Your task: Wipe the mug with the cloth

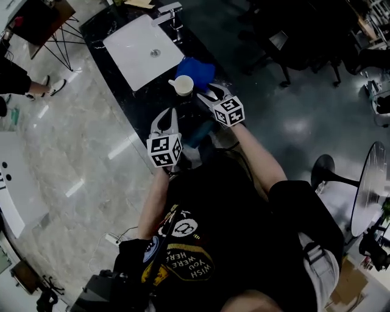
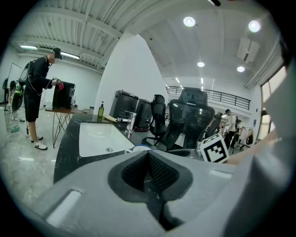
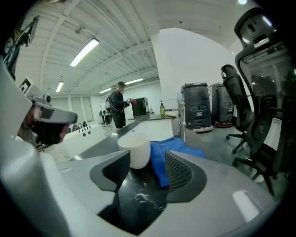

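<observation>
A white mug (image 1: 184, 85) stands upright on the black counter (image 1: 143, 103), just in front of the sink. A crumpled blue cloth (image 1: 197, 71) lies against its far right side. My right gripper (image 1: 208, 95) hovers close behind the mug, open, with nothing between its pads. In the right gripper view the mug (image 3: 134, 149) and the cloth (image 3: 179, 151) sit just beyond the open right gripper (image 3: 147, 158). My left gripper (image 1: 164, 117) hangs nearer to me at the counter's front edge, shut and empty. In the left gripper view its pads meet, and only the mug's rim (image 2: 138, 148) shows above them.
A white sink (image 1: 143, 49) with a faucet (image 1: 168, 14) fills the far part of the counter. A soap bottle (image 2: 101, 110) stands at its far end. Office chairs (image 2: 190, 121) stand to the right. A person (image 2: 39, 92) stands at a small table far to the left.
</observation>
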Demonstrator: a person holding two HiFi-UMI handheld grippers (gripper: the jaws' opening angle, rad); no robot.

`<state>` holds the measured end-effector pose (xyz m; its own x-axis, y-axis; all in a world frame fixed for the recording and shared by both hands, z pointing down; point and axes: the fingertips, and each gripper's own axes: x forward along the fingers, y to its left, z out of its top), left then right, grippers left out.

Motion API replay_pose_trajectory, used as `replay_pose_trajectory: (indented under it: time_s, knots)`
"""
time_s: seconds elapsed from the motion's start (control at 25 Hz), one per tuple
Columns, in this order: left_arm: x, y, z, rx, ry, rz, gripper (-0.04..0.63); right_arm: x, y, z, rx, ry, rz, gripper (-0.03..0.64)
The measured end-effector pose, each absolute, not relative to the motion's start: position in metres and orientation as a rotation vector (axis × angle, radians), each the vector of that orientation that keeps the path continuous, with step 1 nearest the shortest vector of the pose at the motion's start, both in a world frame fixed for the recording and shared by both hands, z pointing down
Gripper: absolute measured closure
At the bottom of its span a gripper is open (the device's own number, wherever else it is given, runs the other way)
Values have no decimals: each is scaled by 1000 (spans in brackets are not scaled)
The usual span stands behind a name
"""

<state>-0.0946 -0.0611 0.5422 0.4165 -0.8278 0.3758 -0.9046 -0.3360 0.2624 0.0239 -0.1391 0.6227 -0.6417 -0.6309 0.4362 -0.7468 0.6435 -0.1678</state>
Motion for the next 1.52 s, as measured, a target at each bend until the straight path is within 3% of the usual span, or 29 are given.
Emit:
replay_pose_trajectory:
  time_s: [0.2, 0.32, 0.48, 0.56, 0.64, 0.72, 1.04, 1.28, 1.52]
  knots:
    - [-92, -84, 551, 2165, -1565, 268, 592, 30, -202, 664, 937, -2431, 334, 297]
    - [-86, -97, 554, 2117, -1609, 262, 592, 28, -232, 682, 828, -2399, 278, 193]
    - [-86, -96, 560, 2040, -1657, 238, 591, 19, -239, 699, 744, -2333, 287, 163]
    - [-89, -100, 565, 2013, -1671, 223, 592, 16, -237, 698, 705, -2334, 236, 215]
    - [-91, -104, 569, 1998, -1668, 216, 592, 13, -226, 697, 643, -2322, 191, 405]
    - [-93, -110, 571, 1991, -1658, 205, 592, 13, -218, 697, 648, -2299, 230, 500]
    - [-103, -157, 578, 2084, -1619, 242, 592, 26, -212, 637, 825, -2628, 1193, 522]
    - [-85, -185, 608, 2110, -1507, 214, 592, -2, -195, 621, 681, -2691, 1388, 521]
    - [-71, -197, 612, 2158, -1449, 188, 591, 7, -153, 619, 622, -2705, 1355, 520]
